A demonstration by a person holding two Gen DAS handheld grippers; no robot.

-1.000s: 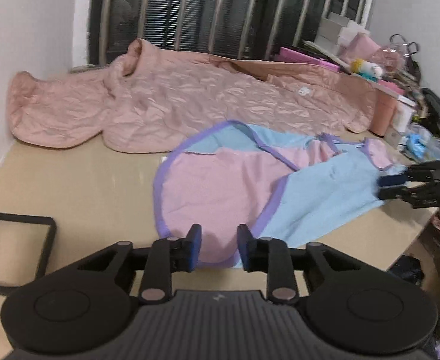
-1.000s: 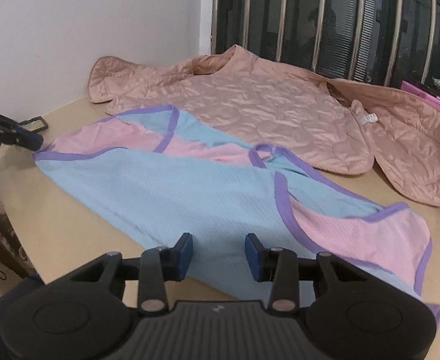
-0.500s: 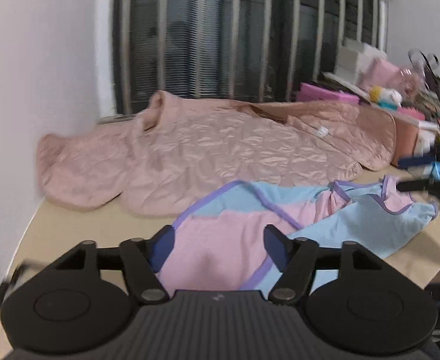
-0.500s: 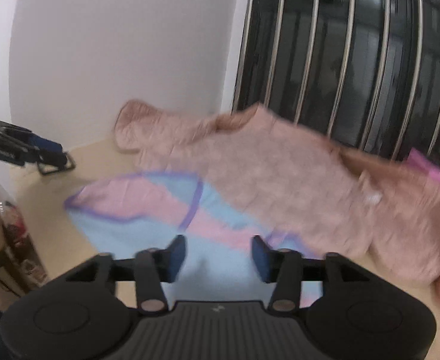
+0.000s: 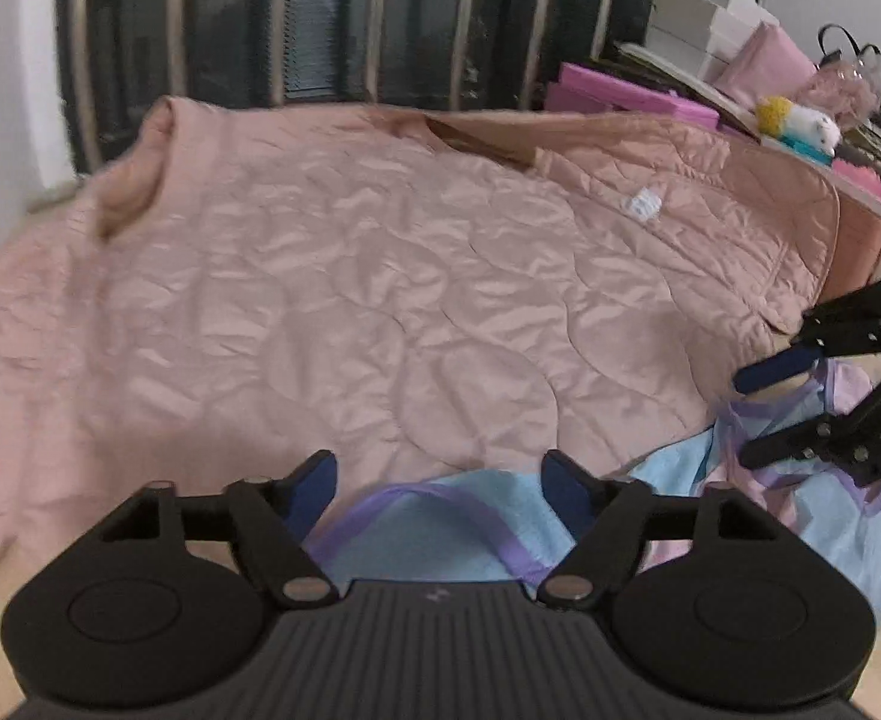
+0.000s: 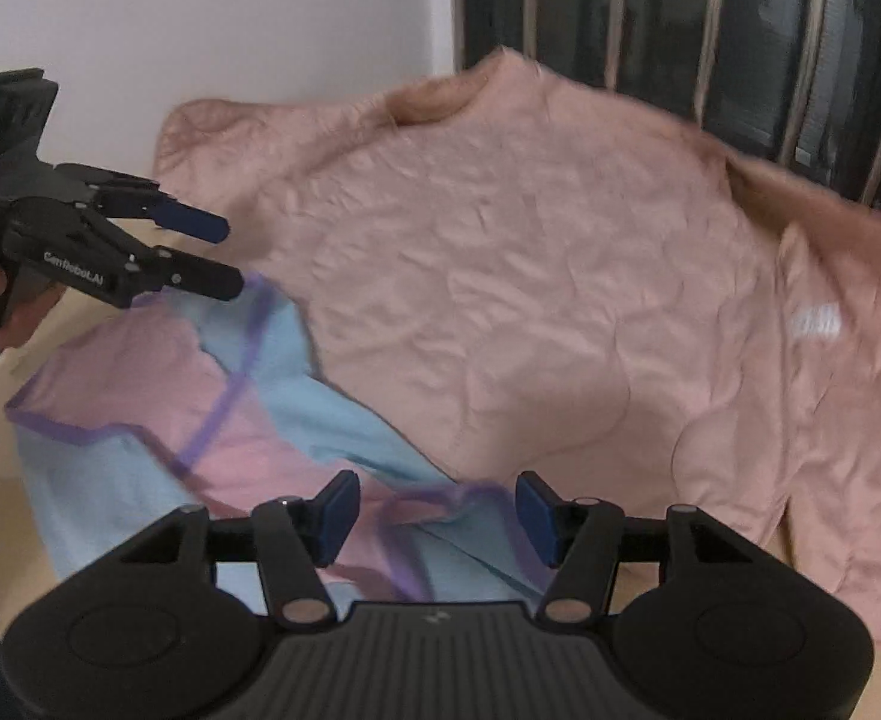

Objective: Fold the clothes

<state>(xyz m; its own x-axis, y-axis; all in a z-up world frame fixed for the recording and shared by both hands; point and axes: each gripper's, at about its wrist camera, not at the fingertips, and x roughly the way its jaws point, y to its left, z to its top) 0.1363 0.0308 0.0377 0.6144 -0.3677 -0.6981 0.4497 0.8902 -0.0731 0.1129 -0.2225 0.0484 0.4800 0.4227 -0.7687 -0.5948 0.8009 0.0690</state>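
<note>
The blue-and-pink garment is seen below both grippers' released fingers; the left gripper's are closing, nothing gripped.

- The right gripper is hovering with jaws apart over the blue-and-pink garment.
- The left gripper is closing at far left, nothing between its jaws.
- A pink quilted jacket is lying beyond.

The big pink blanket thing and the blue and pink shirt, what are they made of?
The pink quilted jacket looks like smooth, slightly shiny synthetic cloth with padding inside: light glints on its wrinkles and stitched curves puff up between the seams. The blue and pink garment looks like soft, matte knit, maybe cotton: no shine, limp folds, purple ribbon-like trim along its edges. Blur hides the weave.
</note>
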